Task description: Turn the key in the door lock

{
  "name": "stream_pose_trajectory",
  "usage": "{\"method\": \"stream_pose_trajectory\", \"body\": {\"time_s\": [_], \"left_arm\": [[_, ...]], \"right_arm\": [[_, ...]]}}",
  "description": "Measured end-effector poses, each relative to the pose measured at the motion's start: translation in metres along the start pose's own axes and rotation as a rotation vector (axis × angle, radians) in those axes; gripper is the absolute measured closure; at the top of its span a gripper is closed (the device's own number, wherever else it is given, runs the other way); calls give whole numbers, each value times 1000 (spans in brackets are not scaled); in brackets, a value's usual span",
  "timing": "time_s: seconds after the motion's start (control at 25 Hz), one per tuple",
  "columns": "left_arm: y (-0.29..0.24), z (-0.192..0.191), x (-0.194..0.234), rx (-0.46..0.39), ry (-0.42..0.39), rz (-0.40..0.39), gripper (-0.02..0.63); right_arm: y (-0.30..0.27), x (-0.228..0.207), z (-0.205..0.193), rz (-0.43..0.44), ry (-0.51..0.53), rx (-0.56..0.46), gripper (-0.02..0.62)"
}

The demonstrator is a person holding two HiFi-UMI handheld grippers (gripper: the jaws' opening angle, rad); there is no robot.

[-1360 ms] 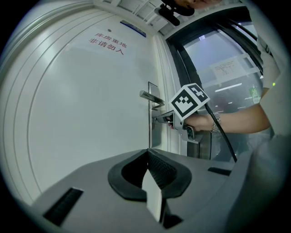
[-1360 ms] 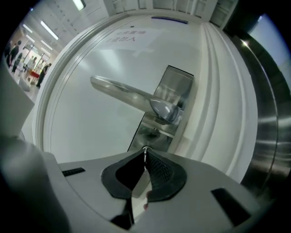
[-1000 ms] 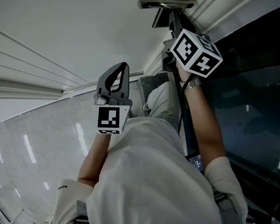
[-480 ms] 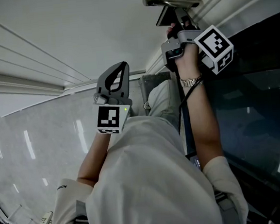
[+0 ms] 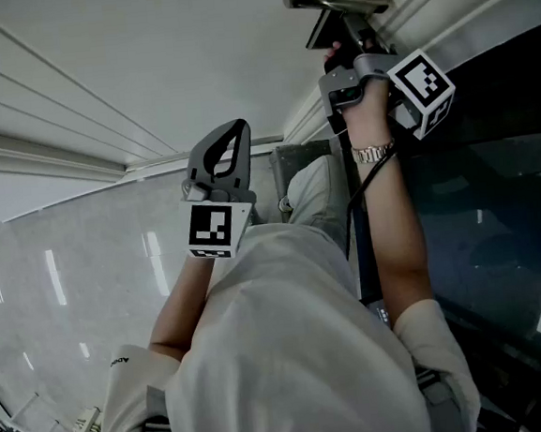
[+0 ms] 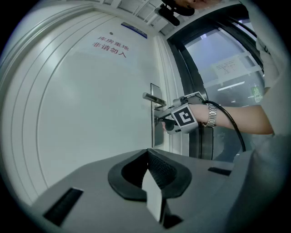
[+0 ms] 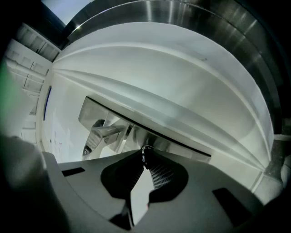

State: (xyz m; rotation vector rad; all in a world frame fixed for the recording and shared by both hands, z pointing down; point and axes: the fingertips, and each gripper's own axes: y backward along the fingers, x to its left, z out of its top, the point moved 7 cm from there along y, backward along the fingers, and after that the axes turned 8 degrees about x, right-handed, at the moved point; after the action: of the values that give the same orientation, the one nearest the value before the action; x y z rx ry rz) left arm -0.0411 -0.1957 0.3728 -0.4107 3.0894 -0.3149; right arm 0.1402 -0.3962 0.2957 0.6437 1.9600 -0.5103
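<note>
My right gripper (image 5: 334, 61) is up against the white door (image 5: 144, 61), just below the metal lever handle (image 5: 334, 0). In the right gripper view its jaws (image 7: 144, 154) pinch the small metal key (image 7: 145, 149), which sits in the lock plate (image 7: 136, 129). They have just been opening a little and still pinch the key. In the left gripper view the right gripper (image 6: 161, 121) meets the lock plate (image 6: 157, 132) under the handle (image 6: 153, 98). My left gripper (image 5: 227, 132) hangs back from the door, shut and empty (image 6: 148, 157).
A dark glass panel (image 5: 496, 209) and its frame stand right of the door. Red lettering (image 6: 111, 45) is printed high on the door. The person's light shirt (image 5: 292, 350) fills the lower middle of the head view. A pale tiled floor (image 5: 62, 304) lies at left.
My right gripper has rolled at the lock: its marker cube swung from facing the camera over to the right side. The hand edged slightly toward the handle. The left gripper stayed put.
</note>
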Motion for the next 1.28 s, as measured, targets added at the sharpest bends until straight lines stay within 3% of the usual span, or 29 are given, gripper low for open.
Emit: {"method": "stream_pose_trajectory", "body": {"time_s": [0.24,0.32,0.56,0.88,1.08,1.28], "left_arm": [[2,-6,-1,11,2,-9,597],[2,-5,-3,9,0,-16,597],[-1,-3,-8,10,-2,-32,597],[-5,-4,-8,6,1,-39,597],[-6,-3,-13,2,-1,-45,597],[-6,-3,-8,2,5,-25,597]], "right_arm": [[7,1,-4,-11,221,56,575],[12,1,-10,-21,306,69,545],[26,-4,-19,-112,614,101,499],[31,27,-23,-307,1434,103,499],[29,28,-30,-466,2028,98,499],[18,22,-36,-482,2217,157,499]]}}
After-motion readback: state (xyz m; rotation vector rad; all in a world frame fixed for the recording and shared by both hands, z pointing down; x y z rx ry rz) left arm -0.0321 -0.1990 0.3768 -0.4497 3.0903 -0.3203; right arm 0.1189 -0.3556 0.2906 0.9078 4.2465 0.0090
